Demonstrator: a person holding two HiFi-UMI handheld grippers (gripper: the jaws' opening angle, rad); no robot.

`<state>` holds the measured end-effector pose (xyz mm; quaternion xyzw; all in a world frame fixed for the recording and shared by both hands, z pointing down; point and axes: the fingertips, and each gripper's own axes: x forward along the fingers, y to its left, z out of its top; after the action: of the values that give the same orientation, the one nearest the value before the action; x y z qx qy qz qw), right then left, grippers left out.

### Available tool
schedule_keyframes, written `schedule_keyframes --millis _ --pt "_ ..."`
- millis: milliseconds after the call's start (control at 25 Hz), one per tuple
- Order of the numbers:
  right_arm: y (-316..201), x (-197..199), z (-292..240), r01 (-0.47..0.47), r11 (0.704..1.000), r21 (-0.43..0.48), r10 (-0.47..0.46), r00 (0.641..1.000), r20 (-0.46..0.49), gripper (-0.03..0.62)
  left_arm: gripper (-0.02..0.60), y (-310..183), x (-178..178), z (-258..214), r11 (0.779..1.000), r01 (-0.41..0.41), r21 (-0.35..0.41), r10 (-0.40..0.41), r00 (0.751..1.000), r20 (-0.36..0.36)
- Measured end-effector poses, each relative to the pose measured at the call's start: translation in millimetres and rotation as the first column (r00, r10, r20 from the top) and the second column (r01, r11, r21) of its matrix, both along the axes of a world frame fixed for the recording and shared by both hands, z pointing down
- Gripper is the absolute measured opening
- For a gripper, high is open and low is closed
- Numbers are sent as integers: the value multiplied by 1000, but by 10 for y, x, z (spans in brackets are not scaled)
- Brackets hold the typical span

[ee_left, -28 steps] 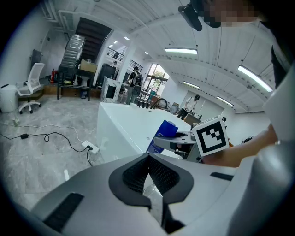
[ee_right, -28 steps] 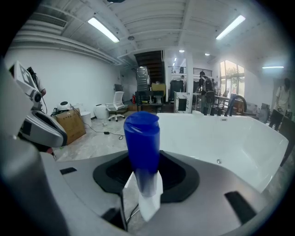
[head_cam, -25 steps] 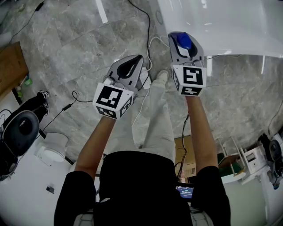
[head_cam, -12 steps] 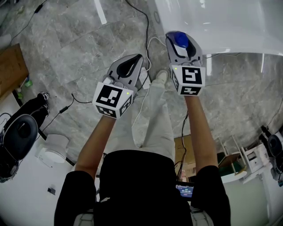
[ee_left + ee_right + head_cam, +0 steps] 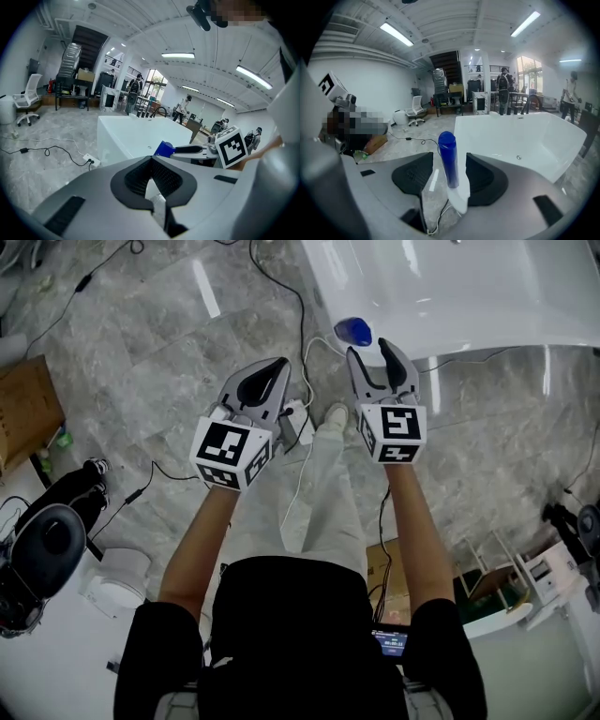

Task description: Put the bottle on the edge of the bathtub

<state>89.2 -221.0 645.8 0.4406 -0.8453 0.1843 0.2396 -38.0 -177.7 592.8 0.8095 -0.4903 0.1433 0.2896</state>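
Observation:
A blue bottle (image 5: 354, 331) stands upright on the corner rim of the white bathtub (image 5: 469, 296). My right gripper (image 5: 373, 352) is open just behind it. In the right gripper view the bottle (image 5: 447, 157) stands between the two pads with a gap on each side, and the tub (image 5: 520, 136) spreads out beyond. These jaws have just been opening and do not press on the bottle. My left gripper (image 5: 279, 365) hovers over the floor to the left, shut with nothing in it. In the left gripper view (image 5: 151, 158) the bottle (image 5: 165, 148) shows beside the tub (image 5: 126, 136).
Cables (image 5: 281, 277) and a white power strip (image 5: 292, 418) lie on the grey marble floor near the tub. A cardboard box (image 5: 23, 395) sits at the left, and a black round device (image 5: 47, 535) at the lower left. The person's shoe (image 5: 339, 412) is between the grippers.
The right gripper has let go and drawn back, so the bottle's cap now shows ahead of its fingertips instead of between them. Both grippers have lifted a little.

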Motion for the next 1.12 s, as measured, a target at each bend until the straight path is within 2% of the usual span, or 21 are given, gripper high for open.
schedule_keyframes --millis 160,400,640,880,1120 --pt "102 88 -330 -36 999 0 36 999 23 217 14 -14 44 -313 999 -20 33 20 1000 -2" --pt "269 140 -933 -67 998 15 66 996 54 166 14 12 76 -862 994 -57 88 56 998 10" --pt "440 144 -1621 -64 995 74 60 997 54 97 14 175 56 -1489 988 -64 139 63 998 6" --pt "501 89 -2323 -90 990 108 78 990 116 55 14 277 -19 -2035 980 -57 189 58 998 1" --pt "612 47 -3011 -97 978 185 75 990 123 40 14 400 -49 -2641 959 -56 279 63 998 -17"
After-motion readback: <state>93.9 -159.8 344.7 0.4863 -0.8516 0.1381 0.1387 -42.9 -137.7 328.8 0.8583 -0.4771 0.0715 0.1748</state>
